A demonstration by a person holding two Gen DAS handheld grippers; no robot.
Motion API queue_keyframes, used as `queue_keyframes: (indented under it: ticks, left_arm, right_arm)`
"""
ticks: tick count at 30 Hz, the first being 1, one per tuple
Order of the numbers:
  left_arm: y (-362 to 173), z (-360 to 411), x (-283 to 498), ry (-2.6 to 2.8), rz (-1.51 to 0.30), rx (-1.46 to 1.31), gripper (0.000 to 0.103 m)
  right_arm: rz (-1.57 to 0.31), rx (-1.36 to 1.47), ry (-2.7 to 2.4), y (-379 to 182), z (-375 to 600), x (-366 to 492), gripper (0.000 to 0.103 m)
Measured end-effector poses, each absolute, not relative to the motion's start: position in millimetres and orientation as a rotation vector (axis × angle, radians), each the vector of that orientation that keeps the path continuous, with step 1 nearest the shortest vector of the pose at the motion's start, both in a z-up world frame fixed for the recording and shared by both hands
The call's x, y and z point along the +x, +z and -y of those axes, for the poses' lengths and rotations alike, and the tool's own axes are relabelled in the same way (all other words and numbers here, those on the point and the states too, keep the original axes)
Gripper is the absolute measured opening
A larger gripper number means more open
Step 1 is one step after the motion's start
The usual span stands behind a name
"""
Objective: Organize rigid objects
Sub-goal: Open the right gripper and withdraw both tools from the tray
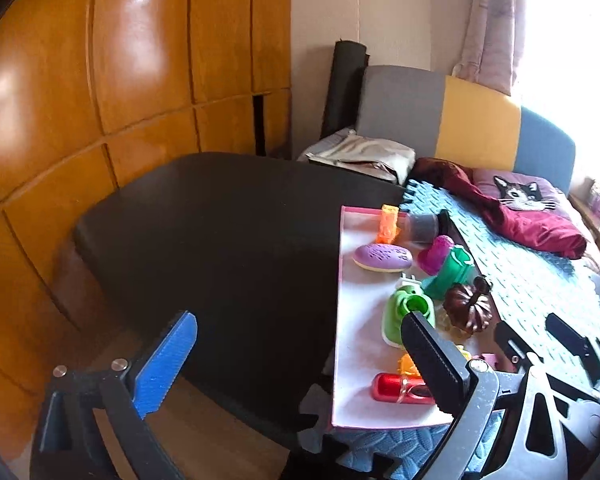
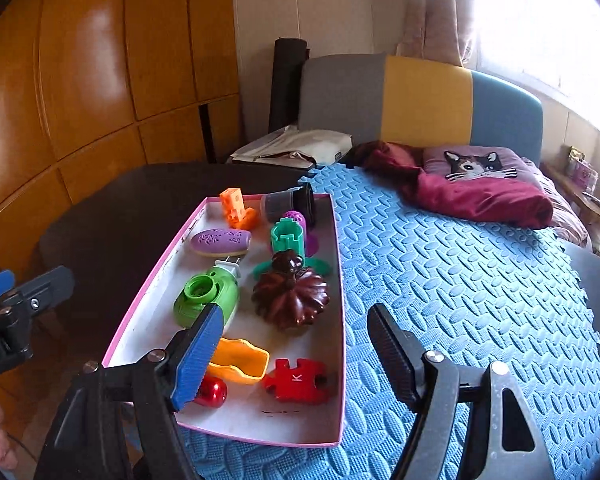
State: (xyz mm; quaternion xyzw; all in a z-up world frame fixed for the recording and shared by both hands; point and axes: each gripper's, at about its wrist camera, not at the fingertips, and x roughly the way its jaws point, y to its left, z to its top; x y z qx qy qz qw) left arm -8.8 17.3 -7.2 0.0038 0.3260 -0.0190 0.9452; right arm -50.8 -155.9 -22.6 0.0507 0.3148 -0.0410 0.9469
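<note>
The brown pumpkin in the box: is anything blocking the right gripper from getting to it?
Nothing visible does. The brown pumpkin sits uncovered in the pink-edged box, and the right gripper, jaws open and empty, hangs above the box's near end with only air between.

We note daylight flooding from the window (image 2: 540,32), blown out white at upper right, glare streaks on the wardrobe (image 2: 96,36) left of it, fisheye bending edges, dark corner vignetting, slight softness

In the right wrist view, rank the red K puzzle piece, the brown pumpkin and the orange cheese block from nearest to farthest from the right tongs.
From the right tongs:
1. Red K puzzle piece, tray's near end.
2. Brown pumpkin, mid-tray, right side.
3. Orange cheese block, far left corner.
</note>
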Motion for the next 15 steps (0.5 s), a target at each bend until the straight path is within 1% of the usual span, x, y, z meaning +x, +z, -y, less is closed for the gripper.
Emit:
queue_keyframes:
  ticks: [15]
  left_arm:
    - [-1.1, -12.3, -23.7, -0.043, -0.663, 0.01, 0.103]
  right_arm:
    - [-0.606, 0.073, -0.068, -13.2, 145.4, -61.0, 0.075]
